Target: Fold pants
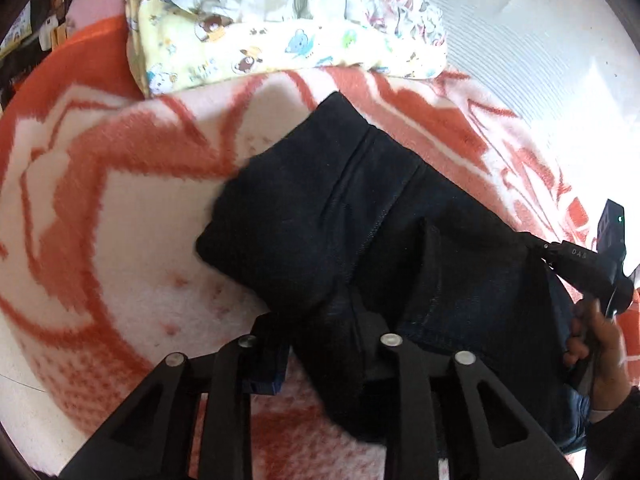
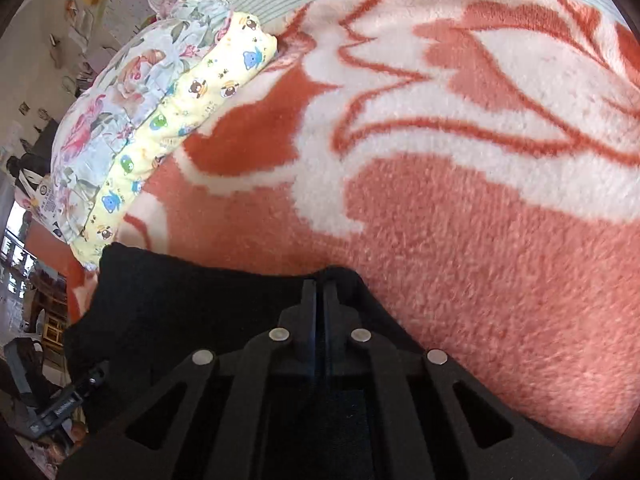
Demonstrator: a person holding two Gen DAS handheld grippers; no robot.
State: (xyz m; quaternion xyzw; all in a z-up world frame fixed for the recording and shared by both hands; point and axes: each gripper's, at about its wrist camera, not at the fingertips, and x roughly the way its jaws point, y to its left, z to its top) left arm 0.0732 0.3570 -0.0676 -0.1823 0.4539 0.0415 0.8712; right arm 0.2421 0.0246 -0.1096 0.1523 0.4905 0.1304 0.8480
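The dark pants (image 1: 360, 208) lie bunched on an orange-and-white fleece blanket (image 1: 120, 184). My left gripper (image 1: 320, 312) is shut on a fold of the pants; the cloth drapes over its fingertips and hides them. The right gripper shows at the left wrist view's right edge (image 1: 576, 264), held by a hand at the pants' other end. In the right wrist view my right gripper (image 2: 319, 292) is shut on the pants (image 2: 180, 312), its two fingers pressed together with dark cloth between them, above the blanket (image 2: 480, 240).
A stack of folded patterned fabrics, yellow cartoon print under floral, sits at the blanket's far side (image 1: 280, 28) (image 2: 152, 108). A white striped mattress (image 1: 540, 40) lies beyond. Room furniture shows at the left edge (image 2: 32, 280).
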